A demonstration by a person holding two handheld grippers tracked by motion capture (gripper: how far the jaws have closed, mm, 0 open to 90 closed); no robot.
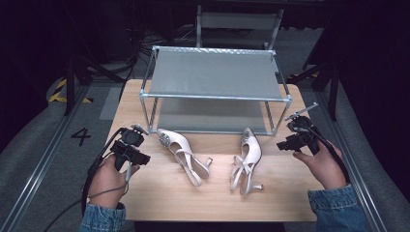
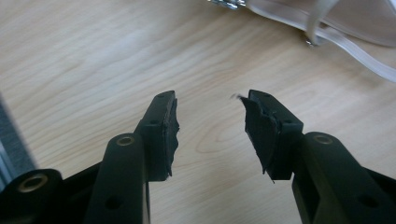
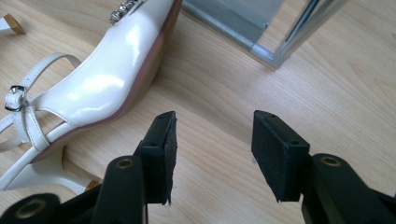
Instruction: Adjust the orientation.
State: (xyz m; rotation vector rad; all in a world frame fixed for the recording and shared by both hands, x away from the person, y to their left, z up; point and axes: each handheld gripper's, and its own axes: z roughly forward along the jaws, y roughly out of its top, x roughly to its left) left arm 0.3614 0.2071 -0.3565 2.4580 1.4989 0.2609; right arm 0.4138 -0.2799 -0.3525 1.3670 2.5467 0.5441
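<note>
My left fingers [image 2: 163, 135] and right fingers [image 3: 161, 154] stand apart, empty. Both glossy ivory strappy heeled sandals [image 1: 181, 152] [image 1: 247, 159] lie mid-frame on the pale wooden counter [image 1: 270, 193]; the grey two-tier metal shoe rack [image 1: 215, 75] holds nothing. Shelving not begun.

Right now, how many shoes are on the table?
2. One shoe lies left of centre, in front of the rack. The other shoe lies right of centre, near the right tongs. None seems hidden.

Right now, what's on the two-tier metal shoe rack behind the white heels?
The two-tier metal shoe rack carries nothing on its grey fabric top shelf. The visible part of the lower shelf is bare too; its rear is covered by the top shelf.
</note>
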